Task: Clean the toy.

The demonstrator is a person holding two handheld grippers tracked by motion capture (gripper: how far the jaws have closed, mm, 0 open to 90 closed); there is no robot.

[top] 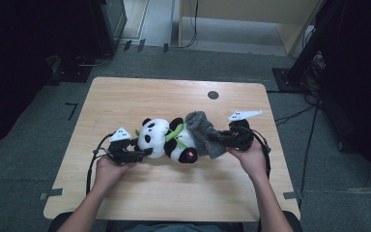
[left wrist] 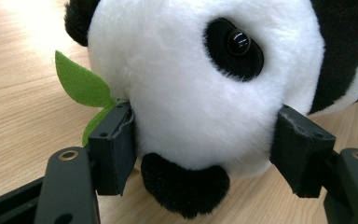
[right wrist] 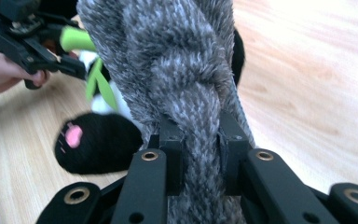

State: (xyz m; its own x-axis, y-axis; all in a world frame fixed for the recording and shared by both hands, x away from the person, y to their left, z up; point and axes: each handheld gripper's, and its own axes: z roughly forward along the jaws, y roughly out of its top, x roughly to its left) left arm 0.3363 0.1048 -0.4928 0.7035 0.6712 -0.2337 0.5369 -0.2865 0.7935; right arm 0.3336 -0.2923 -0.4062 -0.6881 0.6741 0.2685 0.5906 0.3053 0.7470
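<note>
A plush panda (top: 166, 138) lies on its side in the middle of the wooden table (top: 125, 96), head toward the left. My left gripper (top: 142, 153) is closed on the panda's white head (left wrist: 191, 93), one pad (left wrist: 116, 144) at each side of its muzzle. A grey knitted cloth (top: 204, 133) lies over the panda's lower body. My right gripper (top: 220, 140) is shut on a bunched fold of that grey knitted cloth (right wrist: 186, 93). In the right gripper view the panda's black foot with a pink patch (right wrist: 95, 140) lies beyond the cloth, and green felt leaves (right wrist: 98, 79) stick out.
A small dark round hole (top: 213, 94) sits in the table near its far edge. Beyond the table, dark equipment and cables (top: 77, 53) stand on the grey floor. Bare tabletop lies to the left, front and far side of the toy.
</note>
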